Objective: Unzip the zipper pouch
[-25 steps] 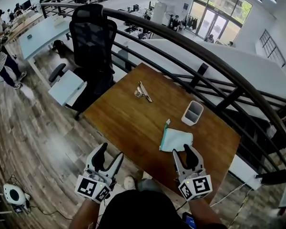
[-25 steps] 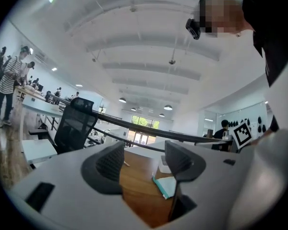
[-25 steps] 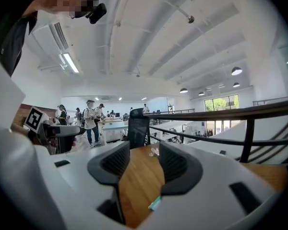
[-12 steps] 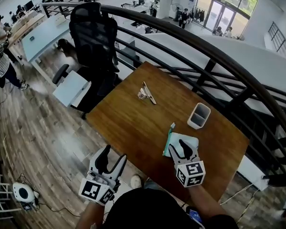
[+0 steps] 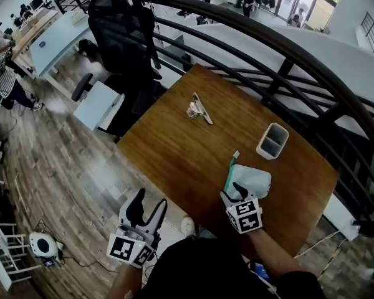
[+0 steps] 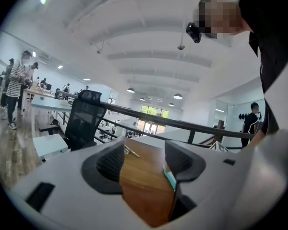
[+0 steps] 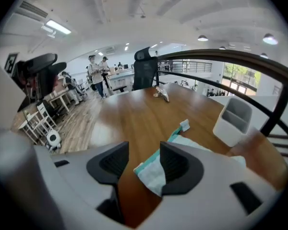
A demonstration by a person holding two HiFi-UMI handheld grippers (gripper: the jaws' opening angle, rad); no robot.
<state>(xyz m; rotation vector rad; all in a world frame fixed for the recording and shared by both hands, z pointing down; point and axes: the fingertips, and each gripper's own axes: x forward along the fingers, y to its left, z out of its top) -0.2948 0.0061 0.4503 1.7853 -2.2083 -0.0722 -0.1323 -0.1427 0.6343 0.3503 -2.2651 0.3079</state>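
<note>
Approach: the right gripper (image 7: 145, 160), jaws half-spread and just widened, brackets the zipper pouch (image 7: 151, 174) at its corner, apparently ungripped; next, clamp there.

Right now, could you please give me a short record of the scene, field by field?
Table: wooden.
Pouch: pale teal, flat on the table's near right part, looks still zipped.
Right gripper: fingers apart, just opened a little; pouch's near corner between them, not pinched.
Left gripper: open, empty, off the table's near edge.
Also on table: white bin beyond the pouch; metal clip farther back.
</note>
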